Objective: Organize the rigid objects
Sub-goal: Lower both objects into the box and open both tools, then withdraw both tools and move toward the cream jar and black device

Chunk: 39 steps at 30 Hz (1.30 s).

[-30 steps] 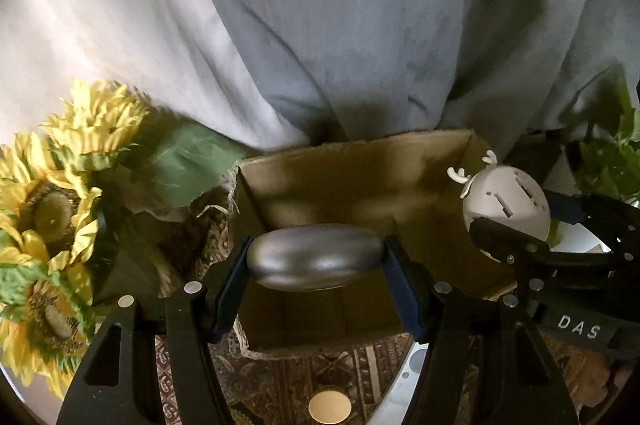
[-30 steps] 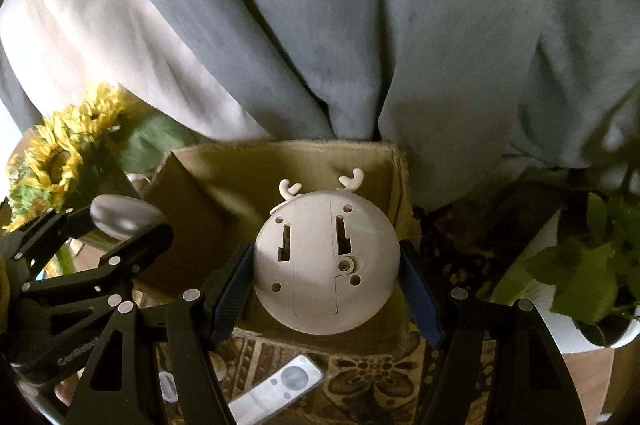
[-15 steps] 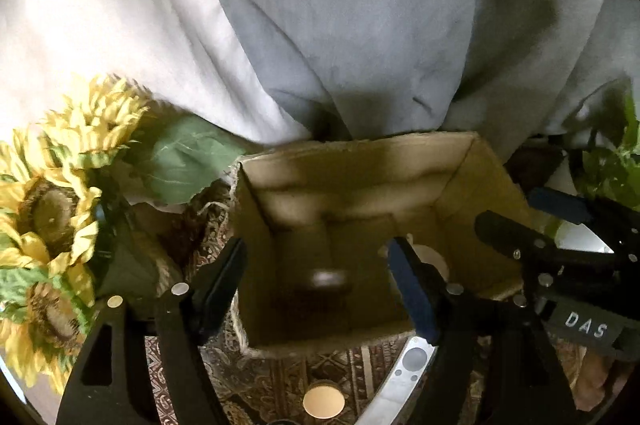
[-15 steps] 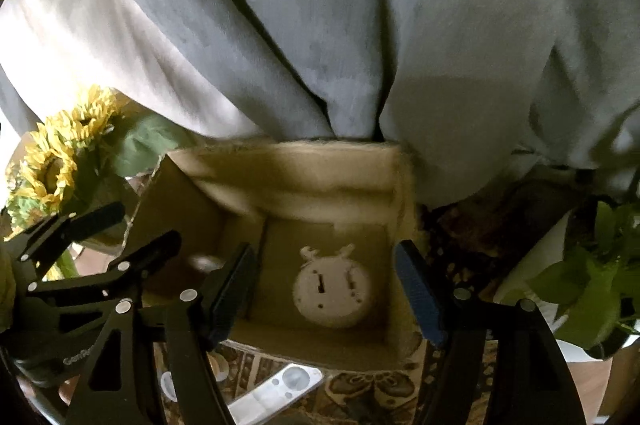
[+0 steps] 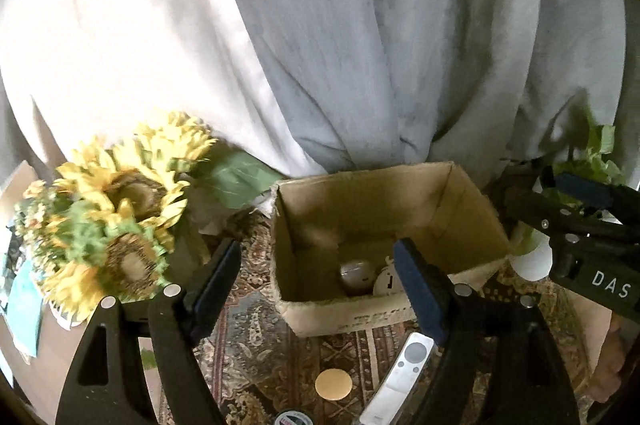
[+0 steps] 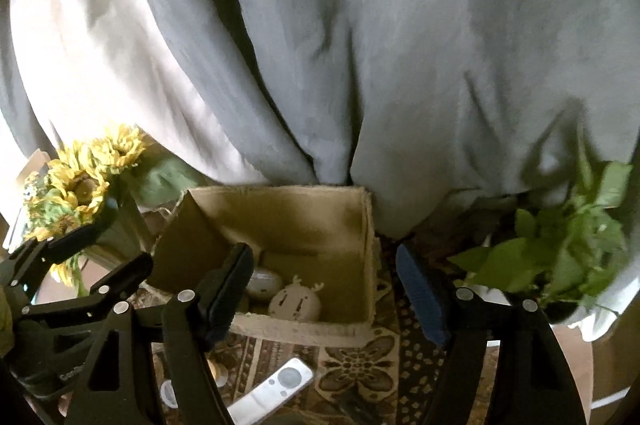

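Silver remote [image 5: 402,373] on patterned rug [image 5: 256,337], likely next: long axis diagonal, nearest empty, spread left gripper [image 5: 320,277]; right gripper [image 6: 324,285] likewise agape

cardboard box [image 6: 280,221] — 1 | items in box — 2: silver oval object [image 6: 264,283], white antlered round toy [image 6: 296,303] | remote control [image 6: 272,391] — 1 | gold disc [image 5: 333,383] — 1 | sunflower bunch [image 5: 116,213] — 1 | leafy green plant [image 6: 560,249] — 1
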### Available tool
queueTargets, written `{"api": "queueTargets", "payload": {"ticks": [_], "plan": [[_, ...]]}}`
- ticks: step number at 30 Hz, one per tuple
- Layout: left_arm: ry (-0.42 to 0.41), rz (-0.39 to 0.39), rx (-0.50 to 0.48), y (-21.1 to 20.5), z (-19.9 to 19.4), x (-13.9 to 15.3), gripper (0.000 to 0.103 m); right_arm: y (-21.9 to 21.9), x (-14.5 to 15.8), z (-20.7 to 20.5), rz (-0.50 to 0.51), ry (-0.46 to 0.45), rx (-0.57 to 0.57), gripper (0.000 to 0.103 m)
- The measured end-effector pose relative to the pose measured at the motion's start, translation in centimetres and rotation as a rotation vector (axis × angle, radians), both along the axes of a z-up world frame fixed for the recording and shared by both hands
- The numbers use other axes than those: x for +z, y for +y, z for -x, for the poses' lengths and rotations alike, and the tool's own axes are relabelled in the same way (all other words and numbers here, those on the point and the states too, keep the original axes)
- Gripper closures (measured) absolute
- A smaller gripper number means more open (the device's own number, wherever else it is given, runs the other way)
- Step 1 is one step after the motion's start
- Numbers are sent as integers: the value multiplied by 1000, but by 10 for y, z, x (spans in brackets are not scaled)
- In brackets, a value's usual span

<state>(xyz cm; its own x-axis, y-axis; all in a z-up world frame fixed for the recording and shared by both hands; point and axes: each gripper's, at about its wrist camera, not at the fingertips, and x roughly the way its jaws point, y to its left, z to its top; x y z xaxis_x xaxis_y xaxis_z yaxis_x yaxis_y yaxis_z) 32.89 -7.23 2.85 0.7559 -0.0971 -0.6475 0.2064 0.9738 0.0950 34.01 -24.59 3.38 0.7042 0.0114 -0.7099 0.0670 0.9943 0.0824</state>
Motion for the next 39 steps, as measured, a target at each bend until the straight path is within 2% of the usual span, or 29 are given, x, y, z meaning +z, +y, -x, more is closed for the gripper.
{"api": "queueTargets", "payload": {"ticks": [3,12,25,35,39], "plan": [[-29,0,3,2,14,2,24,4,7,16,7,-27,-6,23],[-116,-28,57,7,56,-3,20,6,8,53,18,-61,-15,22],[-217,-106,89,10,111,-33,19,7,-20,106,85,-106,-42,21],[-211,-100,91,14,140,-67,19,6,-46,142,115,-124,-65,20],[-178,-108,92,16,145,-81,19,11,-57,152,129,-124,-67,20]]}}
